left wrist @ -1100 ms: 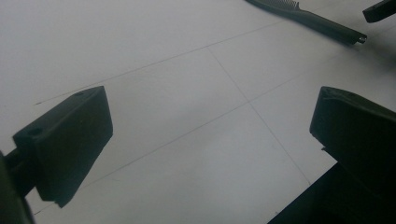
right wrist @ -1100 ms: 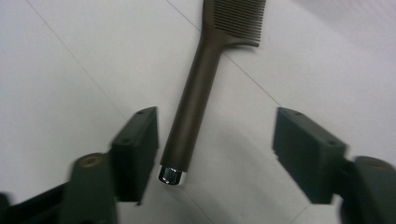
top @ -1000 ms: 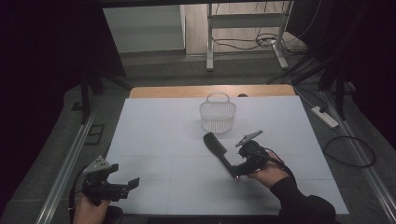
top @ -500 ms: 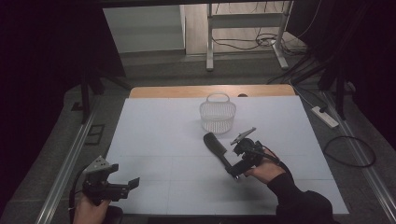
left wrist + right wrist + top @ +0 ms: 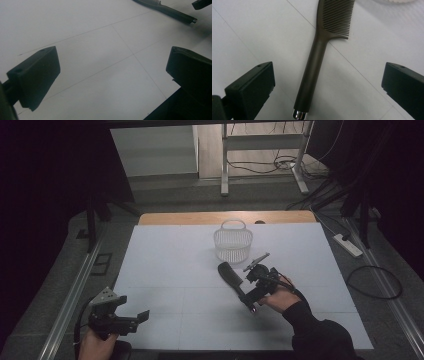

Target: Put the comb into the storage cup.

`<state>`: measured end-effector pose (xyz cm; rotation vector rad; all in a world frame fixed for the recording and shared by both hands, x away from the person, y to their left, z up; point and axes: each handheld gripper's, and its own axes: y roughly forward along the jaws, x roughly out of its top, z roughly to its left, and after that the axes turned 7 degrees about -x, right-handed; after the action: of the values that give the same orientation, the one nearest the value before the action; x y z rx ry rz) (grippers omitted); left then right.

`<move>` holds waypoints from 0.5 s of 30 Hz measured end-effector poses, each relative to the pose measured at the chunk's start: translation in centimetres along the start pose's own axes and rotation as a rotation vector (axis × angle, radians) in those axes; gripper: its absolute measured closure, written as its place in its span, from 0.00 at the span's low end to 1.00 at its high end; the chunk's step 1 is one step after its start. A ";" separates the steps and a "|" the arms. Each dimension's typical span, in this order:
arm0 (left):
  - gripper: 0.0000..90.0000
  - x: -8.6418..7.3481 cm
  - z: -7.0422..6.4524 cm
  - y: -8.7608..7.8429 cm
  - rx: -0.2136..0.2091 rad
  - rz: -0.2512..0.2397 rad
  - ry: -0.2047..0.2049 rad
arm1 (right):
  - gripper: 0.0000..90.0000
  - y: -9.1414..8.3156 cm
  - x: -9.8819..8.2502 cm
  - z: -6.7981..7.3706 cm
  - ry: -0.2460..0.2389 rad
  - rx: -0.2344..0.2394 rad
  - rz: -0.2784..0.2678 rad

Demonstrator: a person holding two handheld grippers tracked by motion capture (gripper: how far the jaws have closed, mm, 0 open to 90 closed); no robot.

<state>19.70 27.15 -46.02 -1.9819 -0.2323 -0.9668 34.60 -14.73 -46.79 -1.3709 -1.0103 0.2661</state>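
High view: dim, dark surround; white table [image 5: 165, 270] the brightest area, evenly lit, grainy. Left gripper view: grey cast, shadow at upper right of frame, near jaws soft. Right gripper view: brighter, comb [image 5: 322, 50] sharp, glint on its metal tip, jaws blurred.

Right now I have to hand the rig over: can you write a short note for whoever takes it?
Right hand-held gripper: jaws have just opened wide, straddling the comb's handle, not pressing it.
Left hand-held gripper: open, holding nothing, at the table's near left edge.
Dark comb: flat on the white table, in front of the white basket, apart from it.
Done: comb lined up between the jaws.
Left: probably close on the handle and lift; the basket looks the likely target.
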 end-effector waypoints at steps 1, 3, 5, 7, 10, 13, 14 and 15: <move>0.00 0.0 0.0 0.0 0.000 0.000 0.000 | 0.00 0.1 0.1 0.0 0.001 0.002 0.000; 0.00 0.0 0.0 0.0 0.000 0.000 -0.001 | 0.00 0.3 0.3 0.1 0.002 0.006 0.005; 0.00 0.0 0.0 0.0 0.000 0.000 -0.002 | 0.00 0.6 0.5 0.1 0.003 0.007 0.009; 0.00 0.0 0.0 0.0 -0.001 0.000 -0.002 | 0.00 0.8 0.7 0.2 0.005 0.010 0.017; 0.00 0.0 0.0 0.0 -0.001 0.000 -0.002 | 0.00 1.1 1.0 0.3 0.003 0.013 0.021; 0.00 0.0 0.0 0.0 -0.002 0.000 -0.003 | 0.00 1.3 1.3 0.5 -0.001 0.017 0.023; 0.00 0.0 0.0 0.0 -0.001 -0.001 -0.003 | 0.00 1.4 1.5 0.5 -0.001 0.018 0.027; 0.00 0.0 0.0 0.0 -0.002 0.000 -0.003 | 0.00 1.5 1.6 0.6 -0.002 0.019 0.026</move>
<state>19.72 27.19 -46.03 -1.9847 -0.2335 -0.9649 35.63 -12.86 -47.49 -1.3682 -0.9895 0.2955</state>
